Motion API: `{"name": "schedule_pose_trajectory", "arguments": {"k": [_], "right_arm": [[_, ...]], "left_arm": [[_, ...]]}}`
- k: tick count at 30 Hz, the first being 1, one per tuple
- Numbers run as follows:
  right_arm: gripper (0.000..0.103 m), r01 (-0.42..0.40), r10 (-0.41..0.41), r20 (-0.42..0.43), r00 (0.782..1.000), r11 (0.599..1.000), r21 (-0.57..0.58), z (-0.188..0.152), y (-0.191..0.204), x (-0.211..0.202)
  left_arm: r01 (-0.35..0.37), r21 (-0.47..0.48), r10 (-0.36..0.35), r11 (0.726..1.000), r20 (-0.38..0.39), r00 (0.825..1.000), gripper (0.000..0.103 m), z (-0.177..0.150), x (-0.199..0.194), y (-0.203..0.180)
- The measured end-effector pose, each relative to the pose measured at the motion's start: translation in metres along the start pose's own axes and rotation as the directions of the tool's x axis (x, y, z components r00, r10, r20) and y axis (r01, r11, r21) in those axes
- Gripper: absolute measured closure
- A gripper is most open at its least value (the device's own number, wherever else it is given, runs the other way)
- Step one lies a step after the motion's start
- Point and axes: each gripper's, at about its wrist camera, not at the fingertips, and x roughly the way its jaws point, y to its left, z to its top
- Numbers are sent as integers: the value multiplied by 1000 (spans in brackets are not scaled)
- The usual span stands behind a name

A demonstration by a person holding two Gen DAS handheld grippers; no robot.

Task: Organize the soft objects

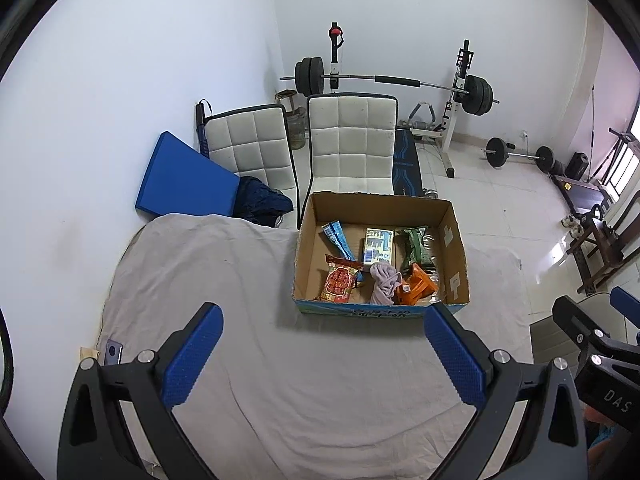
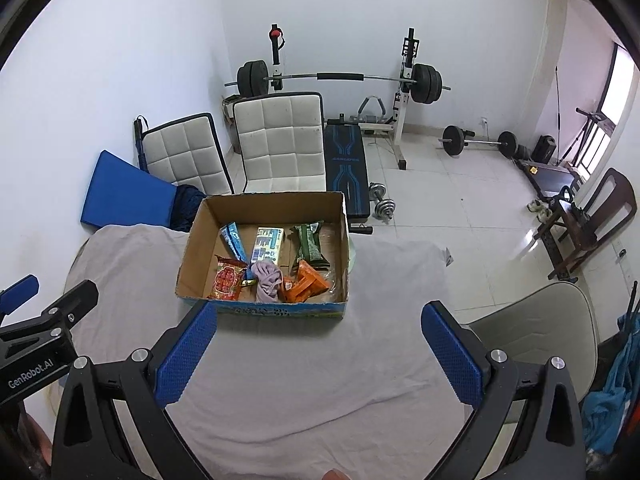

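box [image 1: 454, 252]: open cardboard, on the grey cloth [image 1: 248, 360]
in the box: red packet [image 1: 340, 282], lilac rag [image 1: 384, 282], orange packet [image 1: 416, 290], blue packet [image 1: 338, 240], white carton [image 1: 378, 244], green packet [image 1: 416, 246]
left gripper [image 1: 324, 352]: spread wide, empty, above the cloth on the near side of the box
right gripper [image 2: 318, 344]: spread wide, empty, near side of the box

Brown cardboard box [image 1: 454, 240] with a blue printed front; grey cloth-covered table [image 1: 248, 280]. Inside the box: red snack packet [image 1: 339, 280], orange packet [image 1: 416, 290], green packet [image 1: 414, 246], blue-and-white pouch [image 1: 338, 239], lilac cloth [image 1: 382, 282]. Each gripper [image 1: 322, 354] [image 2: 318, 348] black, with blue dimpled pads [image 1: 192, 360]. White quilted chairs [image 1: 352, 140].
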Motion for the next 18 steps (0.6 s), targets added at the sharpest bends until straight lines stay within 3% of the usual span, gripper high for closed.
{"name": "schedule_pose_trajectory", "arguments": {"k": [18], "right_arm": [[0,-5,5,29,1000,1000,-13,3,3,-12]], "left_arm": [[9,6,-9,1000,2,1000,0,-5,-4,-4]]}}
